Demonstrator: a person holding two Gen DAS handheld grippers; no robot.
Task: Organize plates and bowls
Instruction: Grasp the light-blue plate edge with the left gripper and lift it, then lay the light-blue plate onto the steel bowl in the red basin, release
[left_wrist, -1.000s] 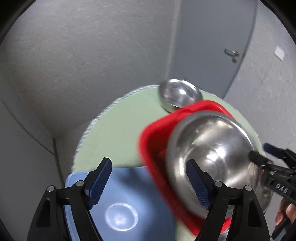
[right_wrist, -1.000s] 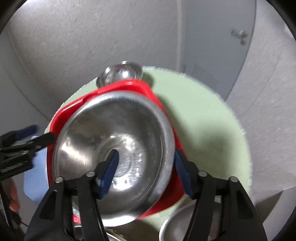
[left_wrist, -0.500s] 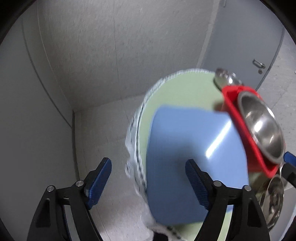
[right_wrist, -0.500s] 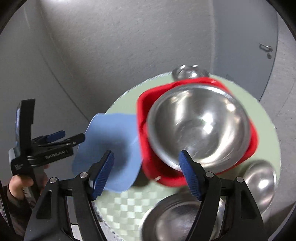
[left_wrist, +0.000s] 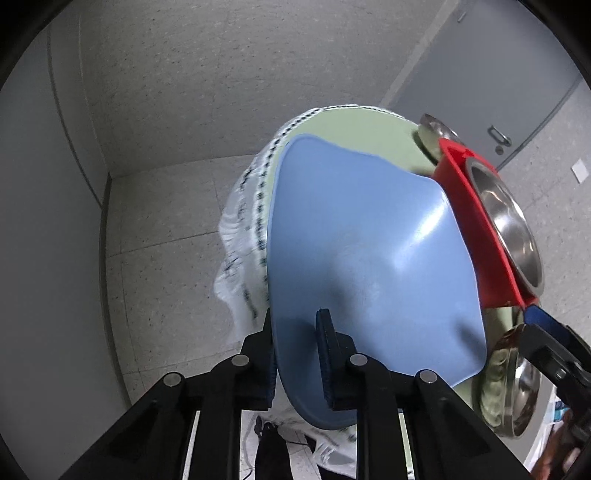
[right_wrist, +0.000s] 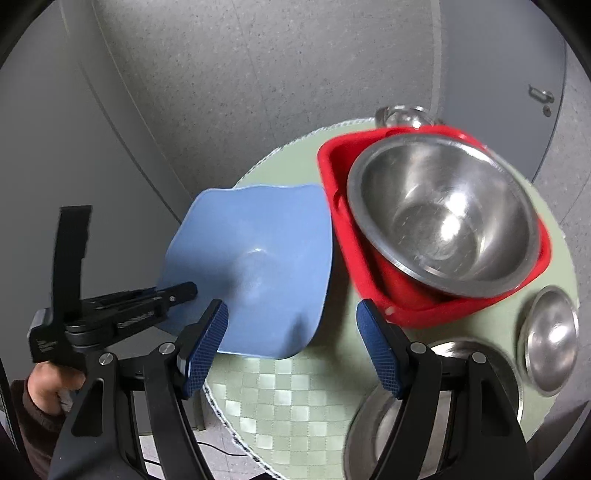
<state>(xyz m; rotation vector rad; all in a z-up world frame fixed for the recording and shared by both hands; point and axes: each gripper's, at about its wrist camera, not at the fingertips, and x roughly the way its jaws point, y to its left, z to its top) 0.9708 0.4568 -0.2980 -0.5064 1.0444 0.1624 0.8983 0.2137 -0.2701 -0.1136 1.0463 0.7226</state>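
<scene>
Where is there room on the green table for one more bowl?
Bare green cloth shows at the near edge, between the blue plate and the metal bowl, and behind the plate. The right is crowded: red tub, small bowls.

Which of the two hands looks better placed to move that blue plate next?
The left. The left gripper is already clamped on the blue plate's rim, holding it tilted at the table edge. The right gripper hangs open and empty above the mat.
</scene>
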